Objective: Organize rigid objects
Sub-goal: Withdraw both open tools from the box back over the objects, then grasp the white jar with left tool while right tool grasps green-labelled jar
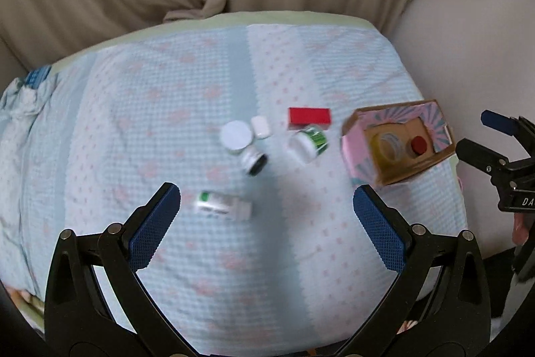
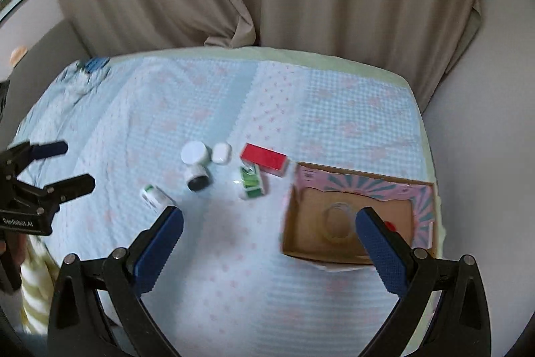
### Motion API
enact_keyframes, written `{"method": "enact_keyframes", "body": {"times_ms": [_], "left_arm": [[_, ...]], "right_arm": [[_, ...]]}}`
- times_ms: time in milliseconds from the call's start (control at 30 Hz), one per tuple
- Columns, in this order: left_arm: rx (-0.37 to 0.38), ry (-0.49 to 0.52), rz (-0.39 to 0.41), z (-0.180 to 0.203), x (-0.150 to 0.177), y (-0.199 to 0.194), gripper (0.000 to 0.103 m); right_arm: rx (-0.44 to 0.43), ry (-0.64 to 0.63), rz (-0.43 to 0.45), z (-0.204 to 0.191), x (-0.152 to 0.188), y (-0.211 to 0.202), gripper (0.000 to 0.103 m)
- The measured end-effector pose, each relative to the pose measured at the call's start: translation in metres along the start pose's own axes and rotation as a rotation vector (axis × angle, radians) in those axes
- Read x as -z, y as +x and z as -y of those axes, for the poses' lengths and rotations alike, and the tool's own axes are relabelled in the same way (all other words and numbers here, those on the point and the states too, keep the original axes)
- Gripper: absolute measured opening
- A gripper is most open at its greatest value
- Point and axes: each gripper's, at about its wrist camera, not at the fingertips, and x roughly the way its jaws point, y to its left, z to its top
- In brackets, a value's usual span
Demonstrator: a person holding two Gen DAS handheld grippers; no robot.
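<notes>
Six small containers lie loose on the bed, waiting to go into the cardboard box (image 2: 359,216).

A white bottle (image 1: 222,206) with green label lies on its side nearest the left gripper (image 1: 267,206); further are a round white jar (image 1: 236,135), a small white case (image 1: 260,126), a black-capped jar (image 1: 254,160), a green-labelled bottle (image 1: 307,143) and a red box (image 1: 309,116). The cardboard box, to their right, already holds a red-capped item (image 1: 418,145). Both grippers hover empty with jaws wide apart, the right gripper (image 2: 269,226) near the box. I judge a new pick is starting: next, lower onto the nearest bottle and close across its body. "GenRobot.AI" is readable on the left gripper's body; the labels are too blurred.
</notes>
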Motion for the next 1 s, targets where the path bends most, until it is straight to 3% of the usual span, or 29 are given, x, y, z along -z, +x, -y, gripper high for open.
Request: {"method": "enact_keyframes", "body": {"times_ms": [267,467,767,1000], "left_arm": [[0.057,0.014,-0.032,-0.081,0.018,0.018,0.103],[0.067,0.013,-0.084,-0.106,0.011,0.056,0.103],[0.098,-0.070,-0.171,-0.106,-0.016,0.132,0.103],[0.136,-0.232,-0.300,-0.093,-0.021,0.216,0.103]], "right_arm": [[0.057,0.093,0.017,-0.060,-0.003,0.023,0.103],[0.092,0.132,0.008,-0.084,-0.005,0.050,0.103],[0.096,0.129,-0.049,-0.075,-0.009,0.106,0.103],[0.073,0.027,-0.072,-0.060,-0.023,0.162,0.103]]}}
